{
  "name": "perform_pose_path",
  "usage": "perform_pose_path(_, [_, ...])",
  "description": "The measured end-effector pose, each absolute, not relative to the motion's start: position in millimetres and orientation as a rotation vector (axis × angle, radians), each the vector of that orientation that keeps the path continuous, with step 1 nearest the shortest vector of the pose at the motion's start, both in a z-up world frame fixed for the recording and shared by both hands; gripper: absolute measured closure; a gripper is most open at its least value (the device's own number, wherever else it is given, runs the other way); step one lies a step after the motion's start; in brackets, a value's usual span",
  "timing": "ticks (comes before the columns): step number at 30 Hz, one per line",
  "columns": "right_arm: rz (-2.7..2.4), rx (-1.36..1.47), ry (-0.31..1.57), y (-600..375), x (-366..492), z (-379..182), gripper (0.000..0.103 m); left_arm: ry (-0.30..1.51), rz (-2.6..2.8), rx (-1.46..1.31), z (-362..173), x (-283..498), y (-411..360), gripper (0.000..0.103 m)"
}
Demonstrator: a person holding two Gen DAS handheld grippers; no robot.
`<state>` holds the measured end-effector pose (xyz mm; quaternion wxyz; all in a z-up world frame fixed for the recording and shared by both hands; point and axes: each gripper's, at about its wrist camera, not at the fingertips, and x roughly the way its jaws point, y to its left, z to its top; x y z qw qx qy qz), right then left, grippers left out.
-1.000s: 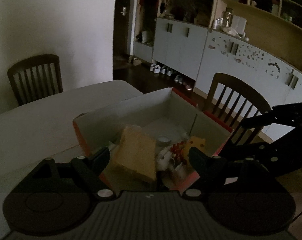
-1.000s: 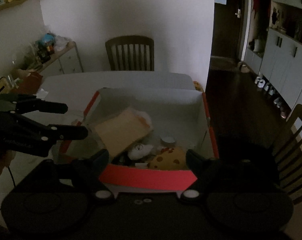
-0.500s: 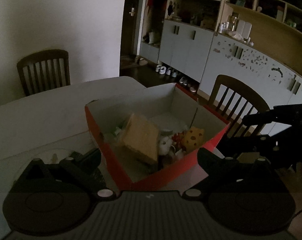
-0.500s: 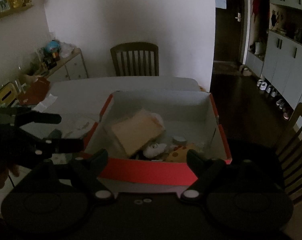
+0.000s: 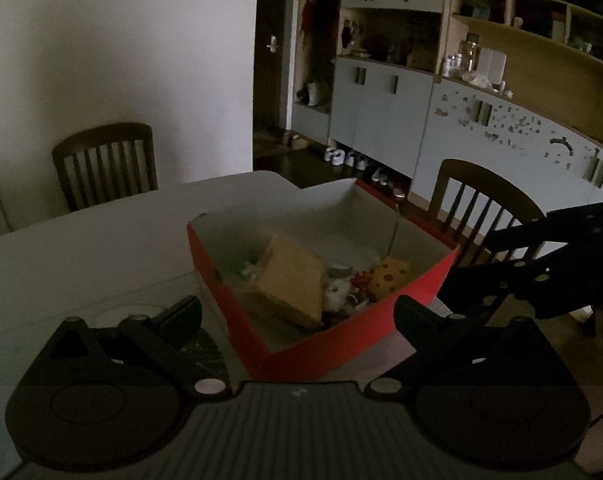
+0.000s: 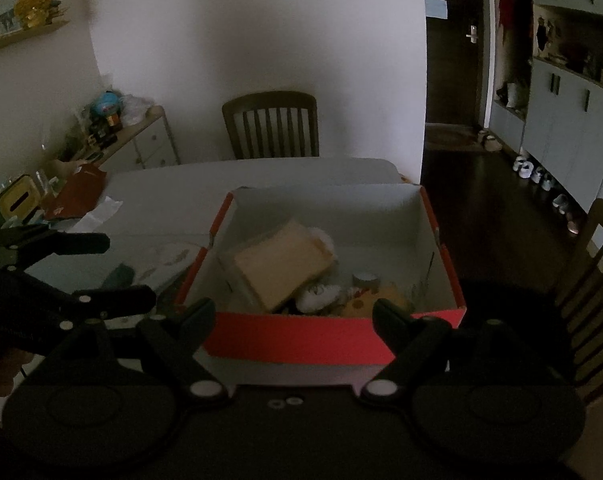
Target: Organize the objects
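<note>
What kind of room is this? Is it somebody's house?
Most likely a home's dining room. A table with wooden chairs around it fills the middle, tall cabinets line one wall, and shoes sit in a row on the floor beside a door.

White table [image 6: 261, 172], red box [image 6: 301, 344], papers [image 6: 97, 216]

Dim and underexposed in both views, brightest on the white wall [image 6: 261, 40]. Strong fisheye bending and dark vignetting at corners; soft, grainy detail.
</note>
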<state>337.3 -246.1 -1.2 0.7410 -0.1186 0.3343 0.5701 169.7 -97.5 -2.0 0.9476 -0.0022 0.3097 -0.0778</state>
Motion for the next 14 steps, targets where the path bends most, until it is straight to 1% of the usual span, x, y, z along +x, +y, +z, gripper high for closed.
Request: perform_pose_path(14, [1.227, -0.250, 0.754, -247.3, 334.0, -4.9, 0.017, 0.630, -0.203, -0.030, -1.7, 170.5, -95.5, 0.000])
